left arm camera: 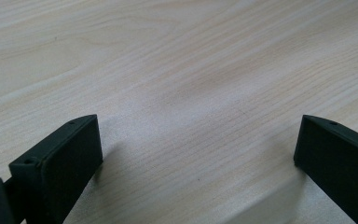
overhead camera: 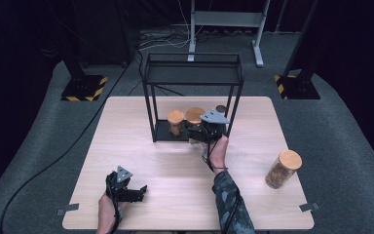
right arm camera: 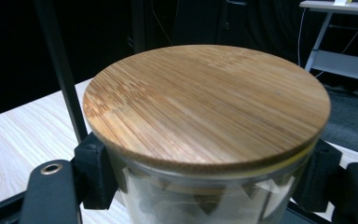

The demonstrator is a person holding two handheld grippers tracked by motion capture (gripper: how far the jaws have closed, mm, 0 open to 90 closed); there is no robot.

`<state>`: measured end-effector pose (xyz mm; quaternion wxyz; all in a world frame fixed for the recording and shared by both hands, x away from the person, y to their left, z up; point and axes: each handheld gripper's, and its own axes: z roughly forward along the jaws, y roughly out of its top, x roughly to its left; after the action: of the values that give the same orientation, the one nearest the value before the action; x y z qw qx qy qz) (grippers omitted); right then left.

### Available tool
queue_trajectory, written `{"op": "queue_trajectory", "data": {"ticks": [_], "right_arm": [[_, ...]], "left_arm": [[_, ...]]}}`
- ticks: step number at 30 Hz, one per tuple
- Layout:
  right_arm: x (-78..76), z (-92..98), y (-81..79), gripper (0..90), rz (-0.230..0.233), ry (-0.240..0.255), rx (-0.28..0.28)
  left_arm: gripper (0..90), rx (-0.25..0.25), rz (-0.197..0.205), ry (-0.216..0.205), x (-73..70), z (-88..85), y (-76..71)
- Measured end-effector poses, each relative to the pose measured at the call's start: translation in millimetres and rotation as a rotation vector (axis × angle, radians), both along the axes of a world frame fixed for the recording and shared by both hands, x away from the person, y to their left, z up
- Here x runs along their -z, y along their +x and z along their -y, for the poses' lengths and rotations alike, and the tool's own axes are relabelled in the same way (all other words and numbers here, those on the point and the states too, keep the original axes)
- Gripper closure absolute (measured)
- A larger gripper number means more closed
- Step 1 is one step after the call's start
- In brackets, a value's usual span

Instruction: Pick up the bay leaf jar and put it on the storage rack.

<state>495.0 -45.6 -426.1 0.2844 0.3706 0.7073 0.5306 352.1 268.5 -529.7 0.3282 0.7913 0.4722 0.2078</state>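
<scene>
Four glass jars with bamboo lids share a pale wooden table [overhead camera: 141, 146] that stands on grey carpet in a dark room, with black stand bases marked in yellow and black stripes at the far left and far right, and a grey metal frame and loose cables beyond the far edge.

A black wire shelf rack [overhead camera: 193, 73] stands at the far middle of the table. Two jars sit on its bottom shelf: the left shelf jar [overhead camera: 176, 122] and the middle shelf jar [overhead camera: 195, 116] just beside it.

The right gripper [overhead camera: 200, 138] is at the rack's near right corner, its jaws pinching the held jar [right arm camera: 205, 140] by the glass just under the lid; the rack's black upright rises close beside the jar on the left of the right gripper view. Whether the jar's base rests on the table or the shelf cannot be told.

The left gripper [left arm camera: 198, 154] lies low over the near left part of the table, jaws spread wide with only bare wood between them.

The lone jar [overhead camera: 283, 168] stands near the right edge, well apart from the rest. The middle and left of the table lie open.
</scene>
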Motion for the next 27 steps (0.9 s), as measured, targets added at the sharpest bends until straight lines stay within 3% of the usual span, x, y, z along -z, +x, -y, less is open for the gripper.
{"op": "queue_trajectory", "data": {"ticks": [27], "right_arm": [[-5.0,-5.4,31.0,24.5,-0.016,-0.008,0.026]], "left_arm": [[0.4,0.01,-0.004,-0.004,0.1,-0.1,0.3]]}}
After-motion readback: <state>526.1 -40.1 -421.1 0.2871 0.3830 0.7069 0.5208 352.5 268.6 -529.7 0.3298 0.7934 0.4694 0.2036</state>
